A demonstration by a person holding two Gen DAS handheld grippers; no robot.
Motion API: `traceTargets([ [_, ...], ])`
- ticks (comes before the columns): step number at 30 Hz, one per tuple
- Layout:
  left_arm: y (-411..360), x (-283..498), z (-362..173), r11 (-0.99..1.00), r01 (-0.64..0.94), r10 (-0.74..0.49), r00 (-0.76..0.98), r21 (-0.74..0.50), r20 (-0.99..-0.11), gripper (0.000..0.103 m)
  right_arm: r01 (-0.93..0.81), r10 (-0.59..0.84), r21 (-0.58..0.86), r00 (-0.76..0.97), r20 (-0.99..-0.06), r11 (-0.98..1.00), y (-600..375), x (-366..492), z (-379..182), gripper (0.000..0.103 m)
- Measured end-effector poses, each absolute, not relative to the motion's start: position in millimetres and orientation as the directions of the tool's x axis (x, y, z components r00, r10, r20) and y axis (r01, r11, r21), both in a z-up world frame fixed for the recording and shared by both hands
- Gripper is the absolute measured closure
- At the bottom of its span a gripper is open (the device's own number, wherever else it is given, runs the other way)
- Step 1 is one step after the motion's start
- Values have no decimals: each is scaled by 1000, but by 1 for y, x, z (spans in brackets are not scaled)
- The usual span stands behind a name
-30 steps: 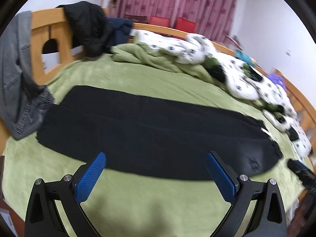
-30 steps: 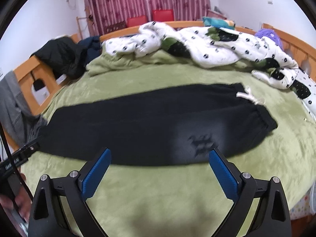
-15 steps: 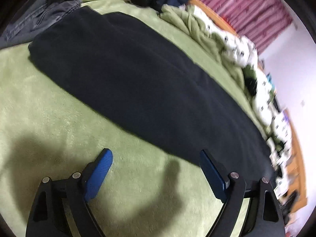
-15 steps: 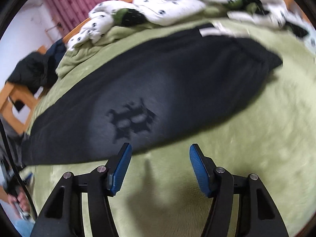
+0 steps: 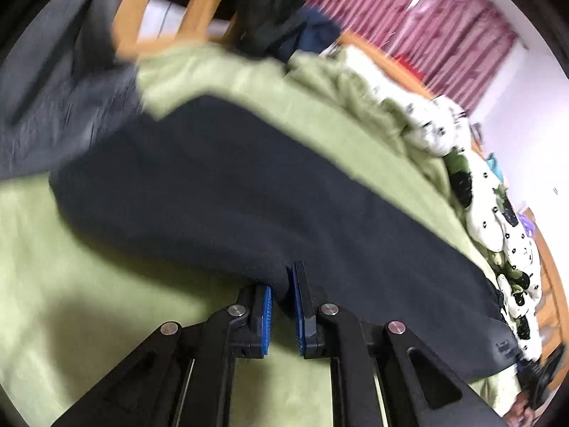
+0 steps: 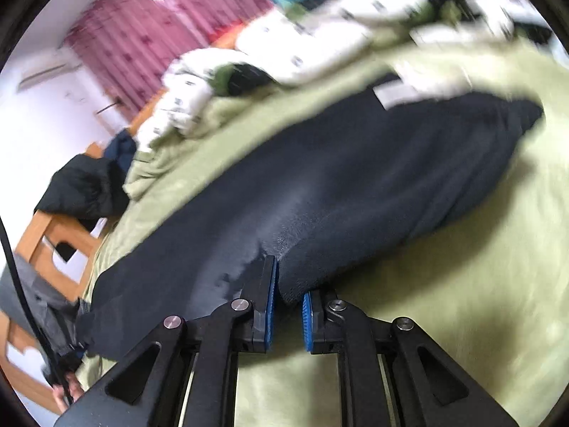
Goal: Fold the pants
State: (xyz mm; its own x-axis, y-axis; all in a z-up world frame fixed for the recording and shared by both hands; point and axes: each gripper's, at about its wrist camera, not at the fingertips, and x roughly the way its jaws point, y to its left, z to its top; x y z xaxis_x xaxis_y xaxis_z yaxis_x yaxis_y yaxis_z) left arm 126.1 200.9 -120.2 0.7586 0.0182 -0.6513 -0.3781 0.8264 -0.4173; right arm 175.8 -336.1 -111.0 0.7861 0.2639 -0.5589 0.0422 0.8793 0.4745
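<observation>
Green blanket (image 5: 89, 284) over a wooden bed (image 5: 199, 7); maroon curtains (image 6: 170, 32) behind, spotted duvet (image 6: 291, 53) heaped at the far side. Black pants (image 5: 249, 192) stretched flat across the blanket. Half a second earlier, both sets of jaws apart, short of the cloth; now left gripper (image 5: 282, 293) and right gripper (image 6: 288, 297) pinched on the near hem. No readable writing.

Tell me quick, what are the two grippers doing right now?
Left gripper: closed on the near edge of the pants.
Right gripper: closed on the near edge of the pants too.
</observation>
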Motion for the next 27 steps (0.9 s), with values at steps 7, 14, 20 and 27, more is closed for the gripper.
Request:
traceTargets([
  [7, 196, 205, -79, 868, -368, 117, 804, -333, -583, 92, -2, 248, 421, 811, -530, 907, -324, 258, -73, 91],
  [14, 180, 279, -119, 875, -418, 191, 759, -242, -622, 92, 76, 174, 358, 769, -615, 930, -308, 352, -116, 91],
  [20, 178, 296, -145, 882, -399, 127, 713, -250, -690, 38, 155, 129, 334, 713, -689, 930, -304, 384, -147, 74],
  [27, 163, 222, -143, 913, -284, -6, 708, -292, -706, 29, 104, 208, 395, 714, -669, 913, -314, 297, -135, 50],
])
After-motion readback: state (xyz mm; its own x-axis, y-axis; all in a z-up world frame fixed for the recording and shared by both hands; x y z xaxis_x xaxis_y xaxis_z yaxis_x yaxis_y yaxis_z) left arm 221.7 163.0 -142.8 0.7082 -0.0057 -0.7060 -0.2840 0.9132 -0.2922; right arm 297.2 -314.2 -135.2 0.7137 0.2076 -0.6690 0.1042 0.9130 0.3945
